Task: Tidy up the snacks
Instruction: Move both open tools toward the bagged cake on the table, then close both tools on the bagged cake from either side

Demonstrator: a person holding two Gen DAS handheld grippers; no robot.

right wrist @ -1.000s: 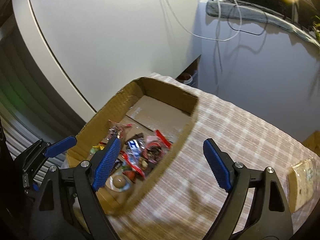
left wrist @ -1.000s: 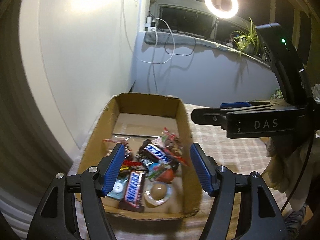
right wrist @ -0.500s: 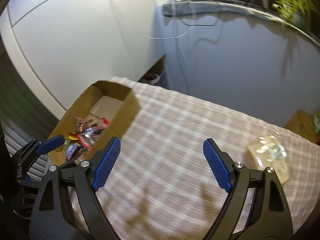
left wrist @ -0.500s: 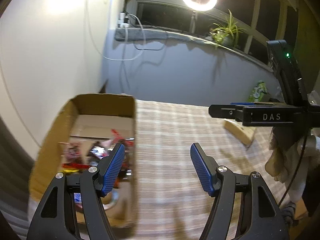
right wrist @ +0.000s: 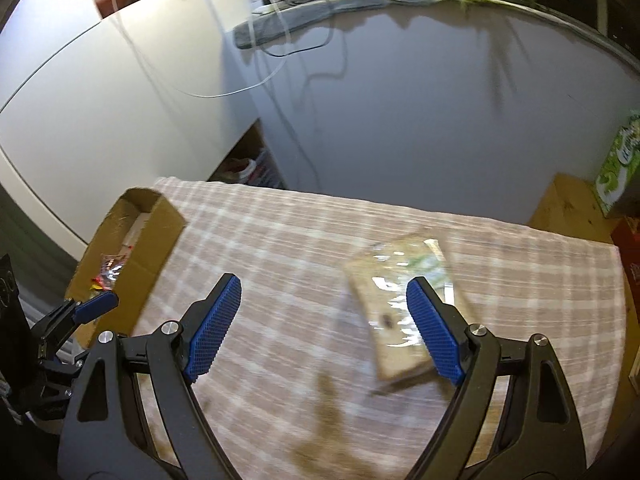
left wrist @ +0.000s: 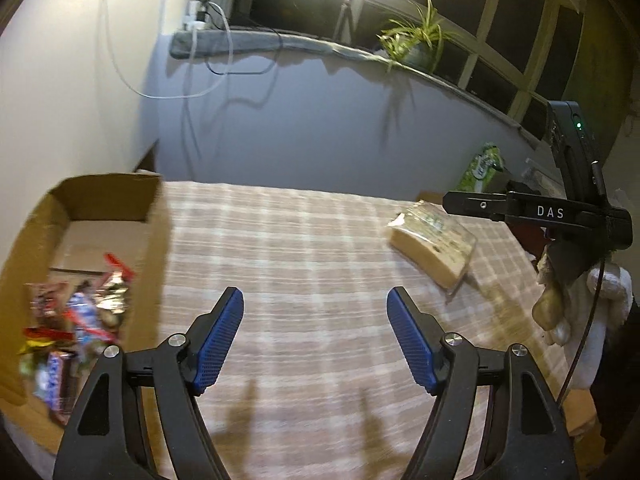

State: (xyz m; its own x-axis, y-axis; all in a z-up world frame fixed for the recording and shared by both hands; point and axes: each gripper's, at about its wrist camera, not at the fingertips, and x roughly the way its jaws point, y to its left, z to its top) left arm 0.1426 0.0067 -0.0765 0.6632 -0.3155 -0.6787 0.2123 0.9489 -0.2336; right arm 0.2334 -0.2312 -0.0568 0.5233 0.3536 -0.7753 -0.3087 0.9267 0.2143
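Observation:
A cardboard box stands at the left end of the checked cloth, with several wrapped candies and bars heaped in its near end. A flat tan pack in clear wrap lies on the cloth to the right. My left gripper hangs over bare cloth right of the box, its jaws opening with nothing between them. My right gripper is open and empty above the cloth. Its right finger overlaps the pack in the view. The box lies to its left.
A green bag and a red carton stand past the cloth's right end on bare wood. A grey wall runs behind the table. A potted plant and cables sit on the sill above.
Both grippers have swung right, away from above the box to over the cloth. The wrapped pack has come into both views. The left jaws stand wider apart.

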